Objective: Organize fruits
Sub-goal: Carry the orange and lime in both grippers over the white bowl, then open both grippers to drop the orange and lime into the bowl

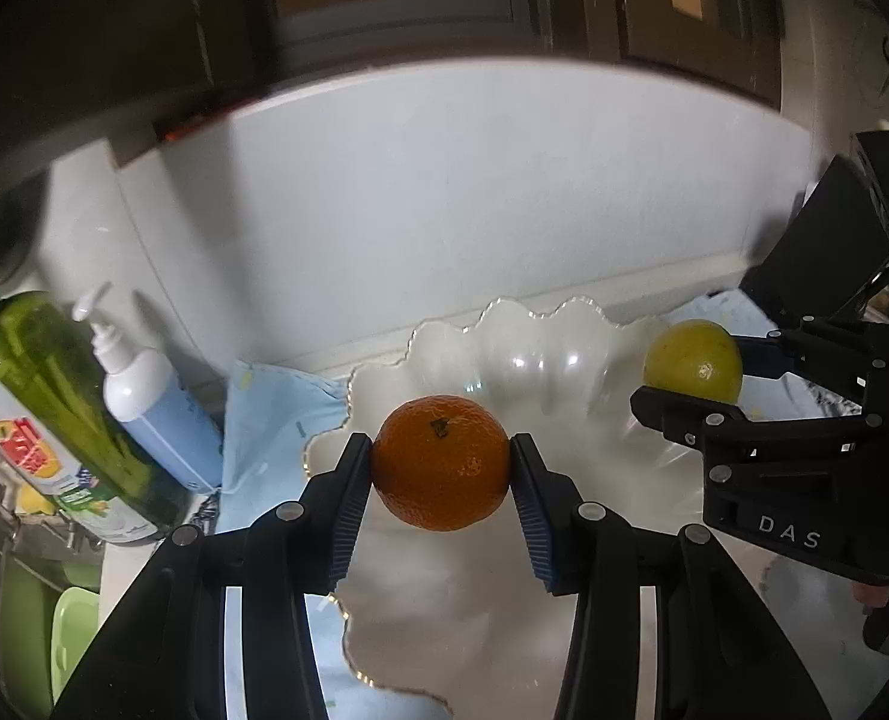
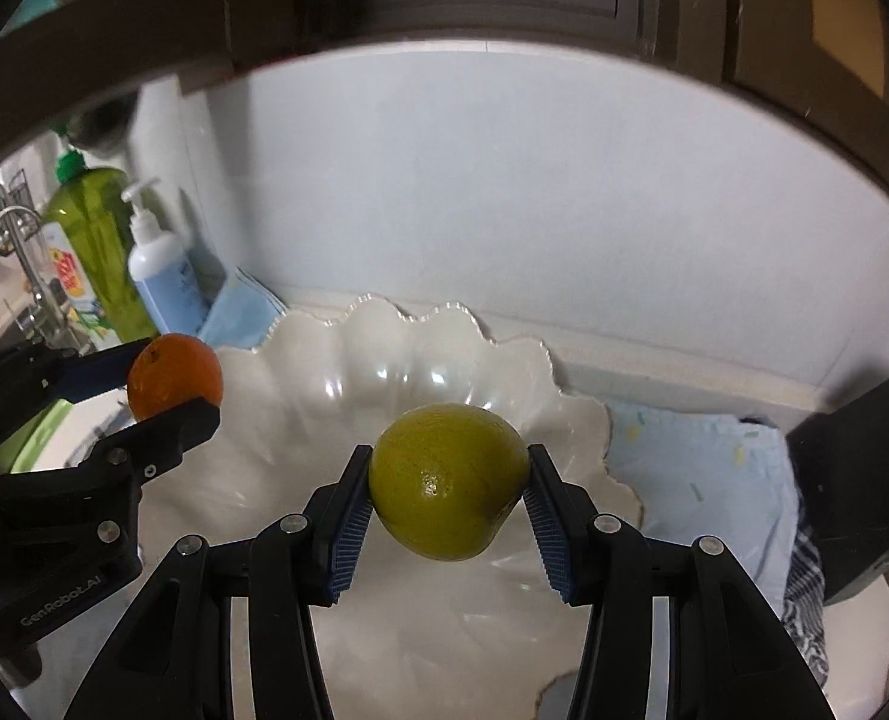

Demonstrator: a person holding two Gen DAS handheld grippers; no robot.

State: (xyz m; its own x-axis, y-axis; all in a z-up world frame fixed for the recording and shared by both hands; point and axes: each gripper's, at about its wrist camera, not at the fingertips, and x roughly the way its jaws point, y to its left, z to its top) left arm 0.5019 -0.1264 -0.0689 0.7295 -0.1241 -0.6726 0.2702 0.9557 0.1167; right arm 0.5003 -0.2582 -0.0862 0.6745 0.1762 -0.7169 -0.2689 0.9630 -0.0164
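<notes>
Left wrist view: we hold an orange (image 1: 441,461) pinched at its widest between the ribbed blue pads (image 1: 348,501) of our left gripper (image 1: 441,468), its jaws pressed on either flank, the fruit hanging above the white scalloped bowl (image 1: 504,336). Right wrist view: our right gripper (image 2: 449,480) pinches a yellow-green citrus (image 2: 449,480), a lemon or lime by its nub, jaws closed on its sides, also over the bowl.

What we judge could go wrong: both fruits are round and gripped only along a narrow band, so a loosened squeeze would let either roll out and knock hard on the glossy ceramic, perhaps bouncing over the low wavy rim. Both tools converge on one bowl; lowered together, their black frames could collide, and a jolt could free a fruit. Released from this height, the fruits could roll into each other on the slick glaze.

The orange is deep-coloured, dimpled, with its dark stem scar facing the camera. The green citrus is smoother, with a bright highlight and a blunt point on one side.

Beyond, the bowl sits on a pale blue cloth (image 2: 702,468) on the bench; a pump bottle (image 1: 144,384) and green detergent bottle (image 1: 54,396) stand far left by the wall.
</notes>
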